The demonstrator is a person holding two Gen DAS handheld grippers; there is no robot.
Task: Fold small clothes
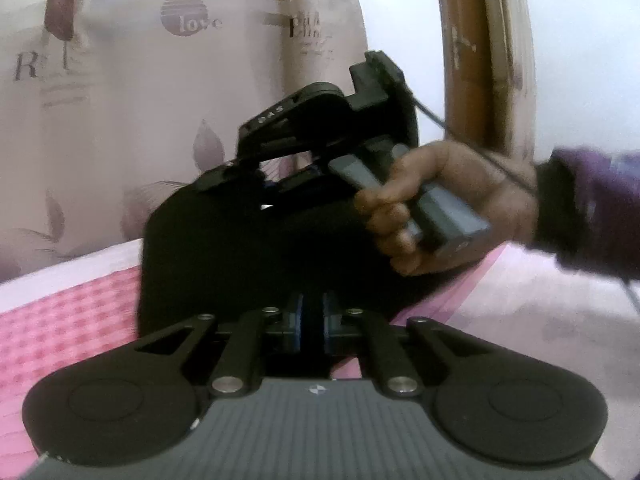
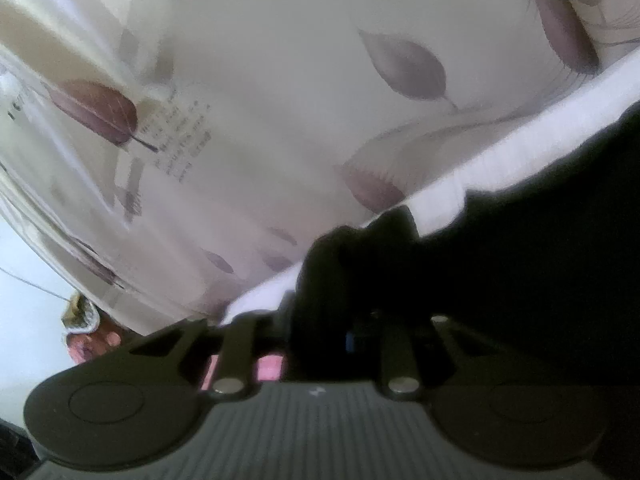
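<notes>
A small black garment (image 1: 248, 264) hangs lifted above the pink checked bed sheet (image 1: 68, 316). My left gripper (image 1: 313, 320) is shut on its lower edge, the blue pads pressed together on the cloth. The right gripper's body (image 1: 320, 136), held by a hand (image 1: 452, 208), grips the garment's upper edge farther away. In the right wrist view the right gripper (image 2: 352, 332) is shut on the black garment (image 2: 500, 272), which drapes over the fingers and hides them.
A cream curtain with purple leaves and "love" print (image 1: 192, 20) hangs behind the bed. A wooden frame (image 1: 484, 52) stands at the right. A white bed edge (image 2: 520, 140) runs across the right wrist view.
</notes>
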